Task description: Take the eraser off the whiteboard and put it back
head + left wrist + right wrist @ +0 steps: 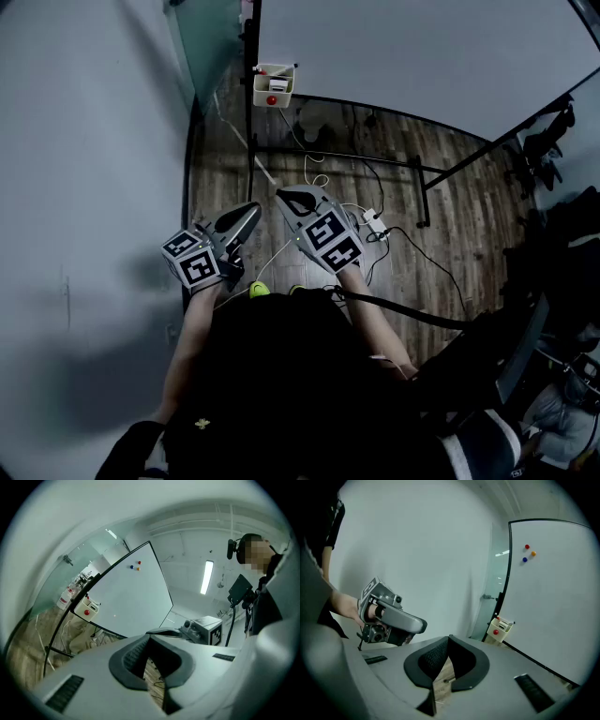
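1. Two tools are in view, one in each hand. The left tool (251, 210) is at 9 o'clock of the right tool (283, 195), both above the wooden floor (450, 187).
2. The left tool's jaws are closed together and hold nothing. Only floor shows through the slit between them.
3. The right tool's jaws are likewise pressed together and empty, and it tips somewhat downward.
4. One whiteboard (422, 47) stands at 12 to 2 o'clock of the tools, well apart from them.
5. One cream holder (273, 94) hangs at the board's lower corner, at 12 o'clock of the tools, with one red dot on its front. The eraser (278, 84) appears to be the white block lying in it, though it is too small to be sure.
6. Three magnets sit close together on the board: one red magnet (527, 547), one orange magnet (533, 553) and one blue magnet (524, 559).
7. One white power strip (375, 223) lies on the floor at 3 o'clock of the right tool, among cables.
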Demonstrator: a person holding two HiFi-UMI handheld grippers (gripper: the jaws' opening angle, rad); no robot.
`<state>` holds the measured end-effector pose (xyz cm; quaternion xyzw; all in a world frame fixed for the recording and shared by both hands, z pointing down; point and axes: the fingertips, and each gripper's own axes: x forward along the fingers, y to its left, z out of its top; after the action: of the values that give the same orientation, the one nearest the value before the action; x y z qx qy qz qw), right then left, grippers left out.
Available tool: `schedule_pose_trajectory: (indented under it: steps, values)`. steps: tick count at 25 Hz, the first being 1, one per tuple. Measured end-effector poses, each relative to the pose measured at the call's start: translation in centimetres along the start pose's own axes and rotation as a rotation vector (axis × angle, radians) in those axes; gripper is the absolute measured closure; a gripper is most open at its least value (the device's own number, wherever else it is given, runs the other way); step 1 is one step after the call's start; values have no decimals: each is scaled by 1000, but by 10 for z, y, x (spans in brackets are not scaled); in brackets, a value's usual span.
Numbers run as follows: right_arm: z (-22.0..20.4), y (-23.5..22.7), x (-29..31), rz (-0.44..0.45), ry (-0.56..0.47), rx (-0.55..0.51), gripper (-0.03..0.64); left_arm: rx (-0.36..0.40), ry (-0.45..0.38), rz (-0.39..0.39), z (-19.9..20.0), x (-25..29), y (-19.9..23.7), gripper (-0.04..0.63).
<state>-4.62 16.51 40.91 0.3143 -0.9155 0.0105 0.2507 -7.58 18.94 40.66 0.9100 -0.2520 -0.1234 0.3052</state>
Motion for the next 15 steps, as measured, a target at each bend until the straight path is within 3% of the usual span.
schedule_pose_trajectory:
  steps: [5, 15]
  values:
    - [5, -7, -1, -18, -49, 46, 617, 3, 7, -3, 0, 0, 3, 594]
    - [-1, -13, 1, -60, -29, 44, 617, -21, 11, -3, -2, -12, 14, 594]
